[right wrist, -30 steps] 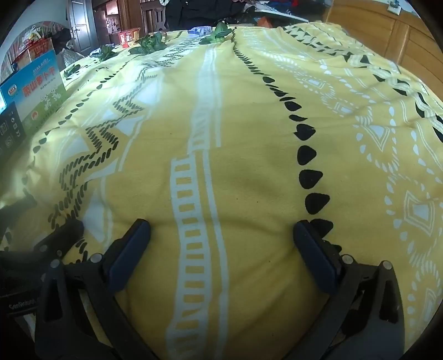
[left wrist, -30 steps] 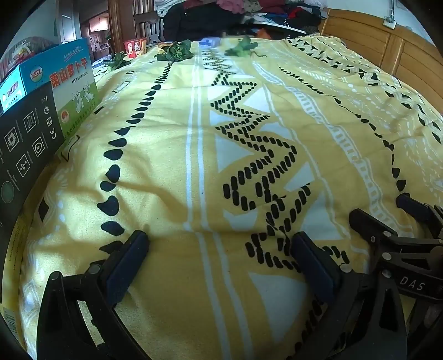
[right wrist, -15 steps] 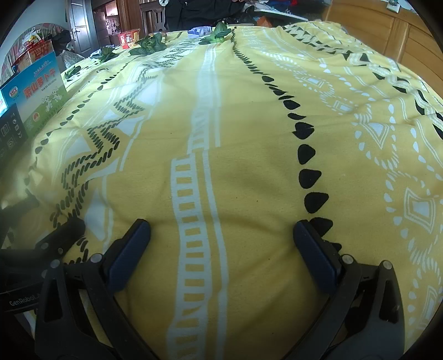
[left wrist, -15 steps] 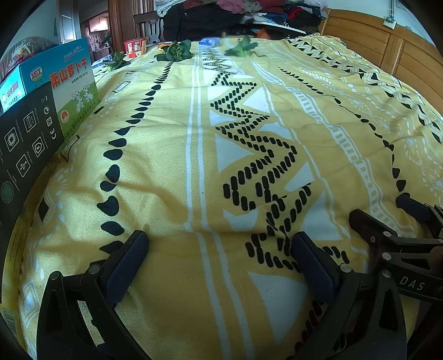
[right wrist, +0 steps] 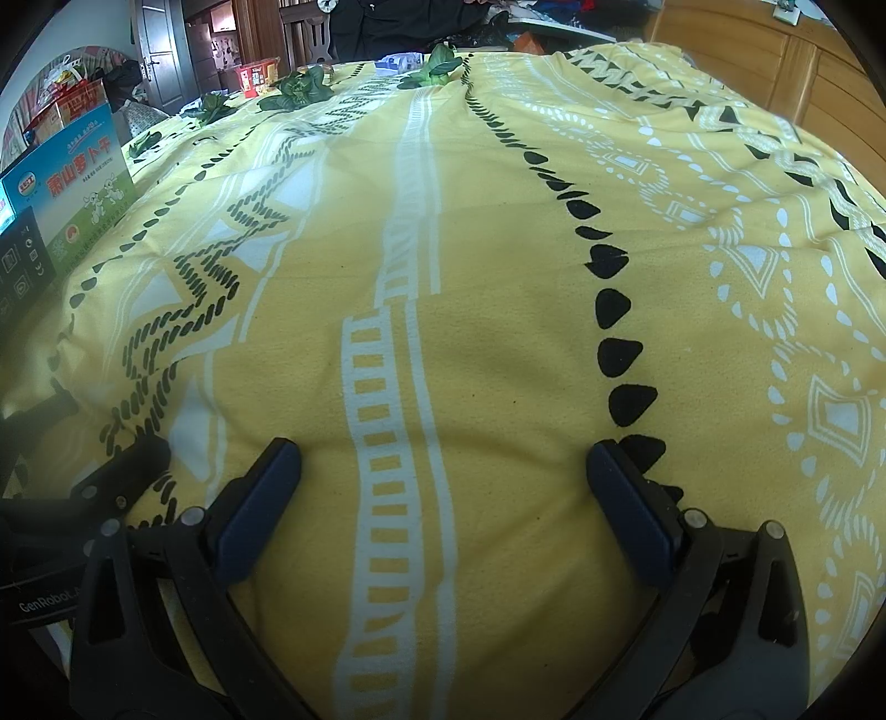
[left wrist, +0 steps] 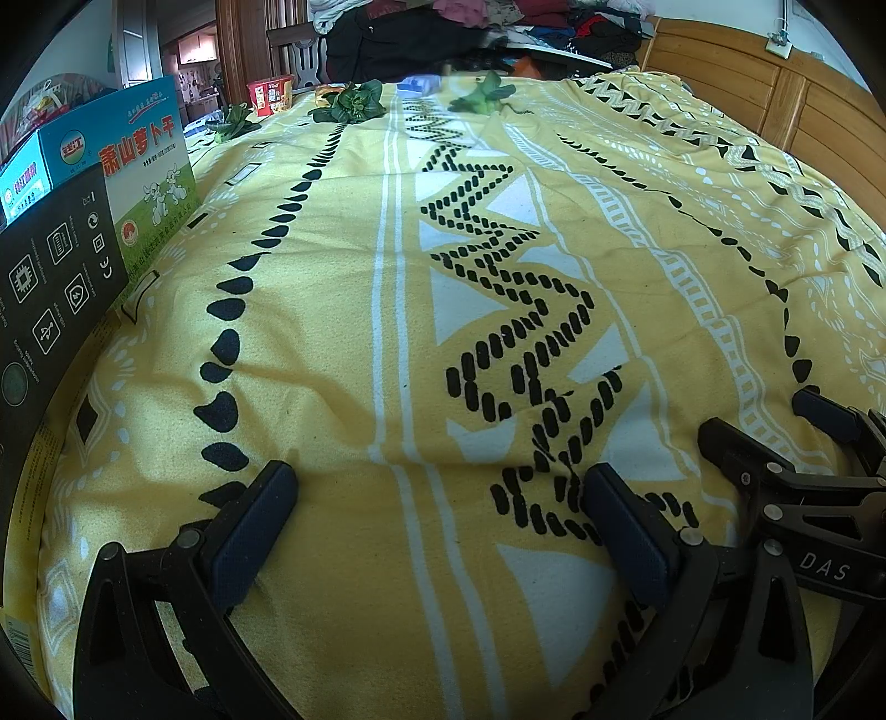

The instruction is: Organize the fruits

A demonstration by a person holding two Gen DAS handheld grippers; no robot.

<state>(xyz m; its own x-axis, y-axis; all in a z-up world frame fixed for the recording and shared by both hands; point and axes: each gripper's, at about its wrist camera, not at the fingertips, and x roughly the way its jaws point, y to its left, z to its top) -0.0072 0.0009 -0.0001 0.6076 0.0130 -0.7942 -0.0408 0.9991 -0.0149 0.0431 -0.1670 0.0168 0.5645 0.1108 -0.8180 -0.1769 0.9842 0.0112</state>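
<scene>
- A bed is covered by a large yellow blanket (left wrist: 343, 310) of soft, fleecy cloth, printed with white stripes, white triangles, black teardrop rows and black dotted zigzags; shallow creases are seen near the front.
- A wooden headboard or panelling (left wrist: 803, 105) of warm orange-brown boards is seen along the right of the bed, and a heap of dark and coloured clothing (left wrist: 443, 27) is piled beyond the far end.
- A blue and green cardboard box (left wrist: 144, 171) is stood upright at the blanket's left edge; red Chinese characters and two small cartoon animals are printed on it. The same box (right wrist: 77, 188) is seen from the right wrist view.
- A black box (left wrist: 55, 277) with white icons is stood in front of it, touching it.
- The left gripper (left wrist: 437, 493) is held low over the blanket, its dark blue padded fingers spread wide with nothing between them.
- The right gripper (right wrist: 443, 465) is held likewise, fingers wide and empty; "DAS" is read on its frame in the left wrist view, and "GenRobot" on the left gripper's frame in the right wrist view.
- Leafy green bunches (left wrist: 349, 102) are scattered well apart from both grippers at the far end; no fruit can be made out with certainty.
- A small red carton (left wrist: 270, 95) with unreadable print is stood near the greens.
</scene>
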